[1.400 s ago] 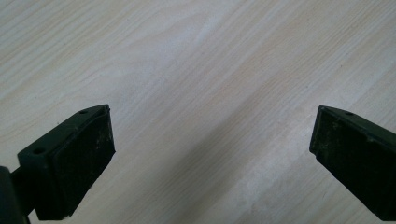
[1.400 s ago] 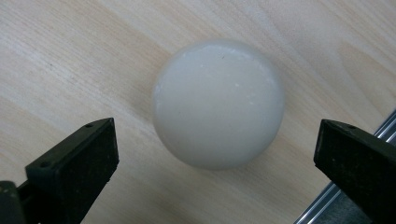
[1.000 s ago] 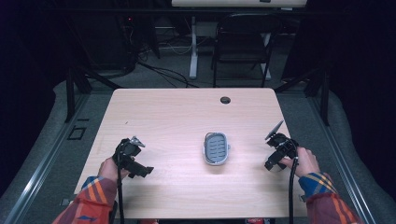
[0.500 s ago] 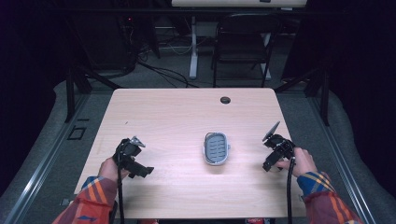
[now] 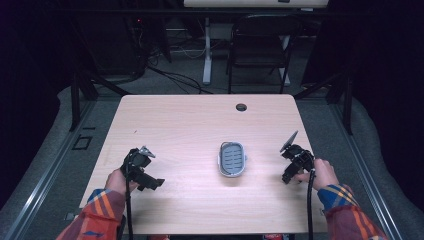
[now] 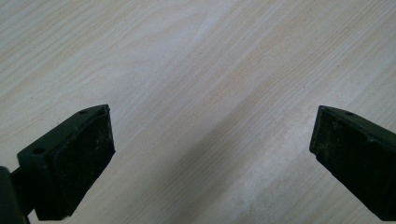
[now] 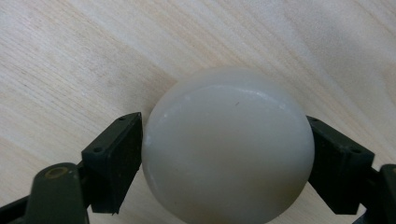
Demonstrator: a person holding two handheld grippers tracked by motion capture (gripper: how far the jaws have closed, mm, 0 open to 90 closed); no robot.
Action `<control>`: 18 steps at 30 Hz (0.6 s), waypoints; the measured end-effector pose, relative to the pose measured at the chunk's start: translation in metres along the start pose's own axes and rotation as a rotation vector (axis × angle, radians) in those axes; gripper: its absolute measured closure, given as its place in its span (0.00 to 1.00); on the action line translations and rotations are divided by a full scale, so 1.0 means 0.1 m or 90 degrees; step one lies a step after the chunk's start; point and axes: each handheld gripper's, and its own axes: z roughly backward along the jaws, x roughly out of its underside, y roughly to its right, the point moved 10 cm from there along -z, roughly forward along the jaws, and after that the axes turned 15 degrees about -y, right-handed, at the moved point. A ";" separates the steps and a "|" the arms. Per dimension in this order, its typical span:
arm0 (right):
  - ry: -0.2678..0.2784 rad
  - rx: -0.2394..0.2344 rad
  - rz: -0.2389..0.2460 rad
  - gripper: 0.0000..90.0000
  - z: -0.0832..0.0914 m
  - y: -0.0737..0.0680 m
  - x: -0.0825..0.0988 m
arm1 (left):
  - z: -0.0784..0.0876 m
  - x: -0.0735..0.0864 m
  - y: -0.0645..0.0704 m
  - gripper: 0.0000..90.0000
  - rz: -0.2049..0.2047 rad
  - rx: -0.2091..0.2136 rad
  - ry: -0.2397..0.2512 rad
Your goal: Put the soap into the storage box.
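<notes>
Pale wood grain runs across the table (image 5: 190, 125), and the near edge is where both hands work. By the near right corner the right gripper (image 5: 292, 167) has its jaws clamped on a whitish bar of soap (image 7: 228, 147); the right gripper view shows both black pads (image 7: 116, 161) pressing its rounded sides just above the tabletop. Those jaws have just been closing, from wide apart in the earlier frames to a grip with the soap between them now. Near the near left corner the left gripper (image 5: 142, 170) hovers with jaws well apart, nothing but bare wood between them in the left gripper view, and it sits where it did a second ago. Farther in, about midway along the table and between the two hands, lies a grey ribbed soap dish (image 5: 232, 159), empty and unmoved. At the far edge is a dark cable hole (image 5: 241, 107).

So I judge the grasp done; lifting the soap across and setting it in the dish is left
</notes>
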 end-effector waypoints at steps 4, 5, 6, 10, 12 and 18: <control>-0.003 0.009 -0.004 0.27 0.00 0.02 0.01 | 0.00 0.00 0.00 0.00 0.000 -0.001 0.000; -0.003 0.008 -0.006 0.27 0.01 0.02 0.00 | 0.00 0.00 0.00 0.00 -0.001 -0.001 0.000; -0.002 0.008 -0.006 0.27 0.01 0.02 0.00 | 0.00 0.00 0.00 0.00 -0.001 -0.001 -0.001; -0.001 0.005 -0.008 0.27 0.01 0.02 0.00 | 0.00 0.00 0.00 0.00 -0.001 -0.001 -0.001; -0.004 0.003 -0.004 0.27 0.01 0.01 0.00 | 0.00 0.00 0.00 0.00 -0.001 -0.001 0.000; 0.025 -0.006 -0.015 0.27 0.05 -0.01 -0.02 | 0.00 0.00 0.00 0.00 -0.001 -0.001 0.000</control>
